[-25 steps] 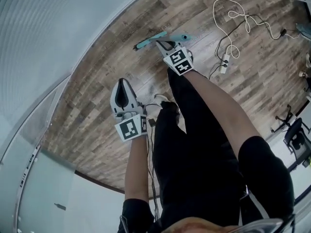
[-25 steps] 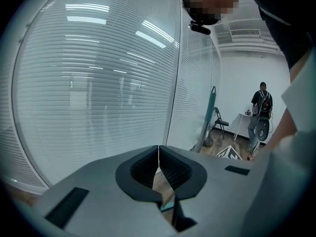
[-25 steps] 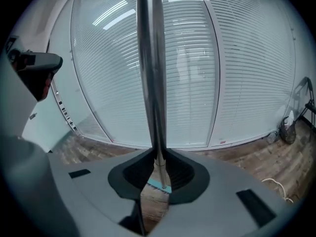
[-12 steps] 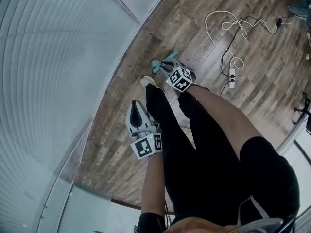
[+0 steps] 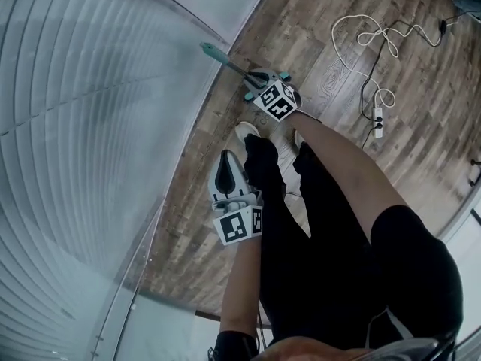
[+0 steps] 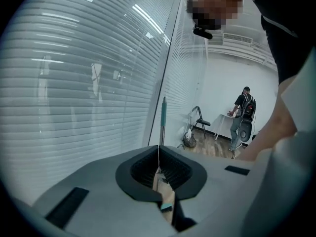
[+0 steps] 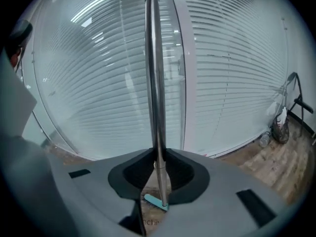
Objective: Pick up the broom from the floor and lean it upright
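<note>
The broom has a silver pole (image 7: 157, 98) with a teal grip end (image 5: 206, 48) and a teal head (image 7: 155, 201) down on the wood floor. It stands close to upright in front of the blinds. My right gripper (image 7: 158, 166) is shut on the pole low down, and the head view shows this gripper (image 5: 257, 77) by the wall. Nearer the person's legs, my left gripper (image 5: 228, 160) is held apart from the broom. The left gripper's (image 6: 158, 154) jaws meet in a thin line with nothing between them, and the pole (image 6: 163, 117) rises beyond them.
A glass wall with blinds (image 5: 90, 126) runs along the left. A white cable and power strip (image 5: 378, 119) lie on the floor to the right. The person's shoes (image 5: 246, 131) stand just behind the broom. Another person (image 6: 243, 117) and a folding chair (image 6: 201, 125) are far off.
The right gripper has carried the broom toward the glass wall and the pole now points up along the blinds. The left gripper and the person's feet have come closer to the wall too.
</note>
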`<state>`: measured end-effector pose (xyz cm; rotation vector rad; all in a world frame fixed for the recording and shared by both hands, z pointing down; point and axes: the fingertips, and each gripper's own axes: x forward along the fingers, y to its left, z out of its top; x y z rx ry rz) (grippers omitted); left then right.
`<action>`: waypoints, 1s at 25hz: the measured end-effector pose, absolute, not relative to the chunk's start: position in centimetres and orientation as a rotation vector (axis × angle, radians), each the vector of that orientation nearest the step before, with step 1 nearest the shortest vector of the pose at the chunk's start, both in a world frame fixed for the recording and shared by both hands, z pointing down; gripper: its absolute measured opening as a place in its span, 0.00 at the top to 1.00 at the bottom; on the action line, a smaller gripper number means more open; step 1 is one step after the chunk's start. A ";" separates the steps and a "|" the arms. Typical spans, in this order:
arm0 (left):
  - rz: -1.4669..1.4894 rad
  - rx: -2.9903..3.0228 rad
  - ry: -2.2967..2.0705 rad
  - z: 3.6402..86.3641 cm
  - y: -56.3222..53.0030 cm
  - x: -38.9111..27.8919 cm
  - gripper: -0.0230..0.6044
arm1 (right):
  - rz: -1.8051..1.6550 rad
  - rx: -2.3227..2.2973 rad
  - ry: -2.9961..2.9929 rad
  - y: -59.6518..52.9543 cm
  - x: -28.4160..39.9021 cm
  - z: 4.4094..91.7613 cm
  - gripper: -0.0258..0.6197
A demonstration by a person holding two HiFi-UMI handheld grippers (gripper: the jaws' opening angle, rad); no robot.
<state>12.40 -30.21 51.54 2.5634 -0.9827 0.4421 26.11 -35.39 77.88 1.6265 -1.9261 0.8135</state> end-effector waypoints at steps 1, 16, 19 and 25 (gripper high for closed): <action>0.439 2.556 -0.987 51.9 -30.8 12.6 0.93 | 0.815 1.643 -1.920 -36.1 26.6 78.2 0.83; 0.396 2.564 -0.952 53.1 -33.9 13.9 0.93 | 0.751 1.677 -1.903 -40.5 29.2 79.4 0.83; 0.392 2.574 -0.924 53.0 -33.4 14.5 0.93 | 0.753 1.703 -1.909 -40.6 29.3 79.2 0.83; 0.380 2.574 -0.883 53.0 -32.4 15.0 0.93 | 0.789 1.740 -1.913 -40.2 29.7 79.0 0.83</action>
